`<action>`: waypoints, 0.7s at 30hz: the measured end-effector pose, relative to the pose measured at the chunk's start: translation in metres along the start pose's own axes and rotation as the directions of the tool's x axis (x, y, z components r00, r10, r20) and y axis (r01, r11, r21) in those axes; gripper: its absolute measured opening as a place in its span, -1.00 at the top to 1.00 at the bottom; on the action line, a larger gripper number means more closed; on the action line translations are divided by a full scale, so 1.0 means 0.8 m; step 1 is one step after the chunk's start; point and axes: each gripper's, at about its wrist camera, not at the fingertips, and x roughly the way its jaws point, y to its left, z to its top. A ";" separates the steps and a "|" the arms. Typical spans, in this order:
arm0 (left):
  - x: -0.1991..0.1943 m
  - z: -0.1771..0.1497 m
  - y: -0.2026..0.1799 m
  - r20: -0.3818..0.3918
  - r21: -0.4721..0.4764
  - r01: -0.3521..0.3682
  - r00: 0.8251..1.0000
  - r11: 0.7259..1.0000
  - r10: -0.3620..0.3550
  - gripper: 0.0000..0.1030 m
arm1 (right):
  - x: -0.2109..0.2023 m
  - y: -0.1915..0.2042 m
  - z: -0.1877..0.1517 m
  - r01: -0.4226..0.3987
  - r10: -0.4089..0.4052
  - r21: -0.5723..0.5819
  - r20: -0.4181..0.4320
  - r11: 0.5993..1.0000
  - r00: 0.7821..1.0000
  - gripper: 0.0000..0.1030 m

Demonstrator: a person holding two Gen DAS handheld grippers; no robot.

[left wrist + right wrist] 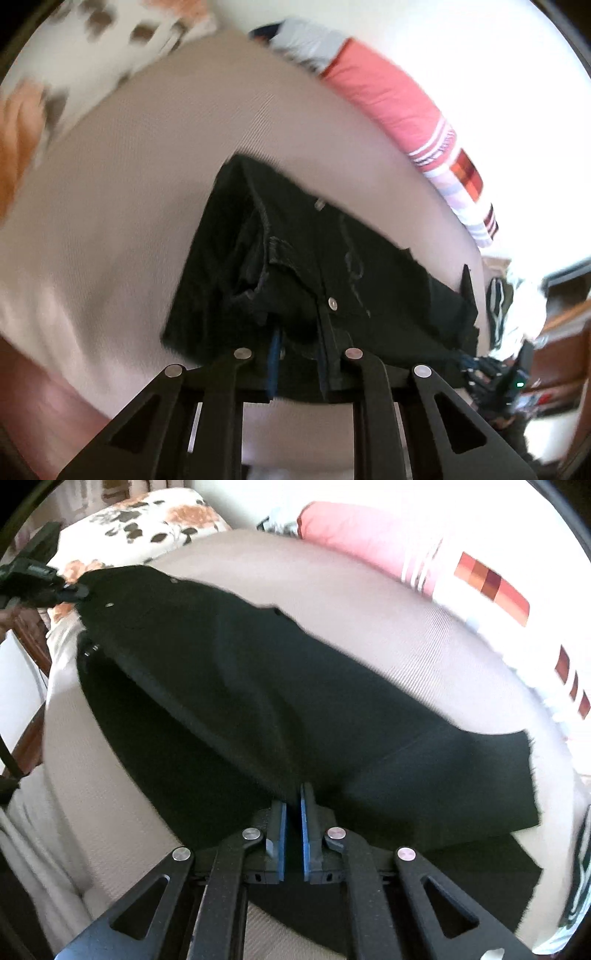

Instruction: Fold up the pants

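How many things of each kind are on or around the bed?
Black pants: 1
Pink striped pillow: 1
Floral pillow: 1
Beige bed cover: 1
Grippers: 2, left gripper, right gripper, both shut on the pants
Total: 6

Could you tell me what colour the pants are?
The pants are black, clearest in the right wrist view.

Black matt cloth pants [258, 686] with shiny metal studs are laid on a ribbed beige cloth bed [369, 627].
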 end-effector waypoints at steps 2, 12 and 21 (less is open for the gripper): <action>0.004 0.010 -0.003 -0.006 0.054 -0.007 1.000 0.998 0.007 0.66 | -0.016 0.005 0.000 -0.010 0.010 0.005 0.013 1.000 1.000 0.91; 0.045 -0.031 0.052 -0.130 0.119 -0.077 0.987 0.990 0.092 0.64 | 0.034 0.041 -0.042 -0.107 0.111 0.034 -0.142 0.994 0.984 0.90; 0.029 -0.052 0.037 -0.062 0.156 -0.243 0.965 0.957 0.255 -0.09 | 0.042 0.014 -0.045 -0.180 0.205 0.172 -0.142 0.968 0.968 0.88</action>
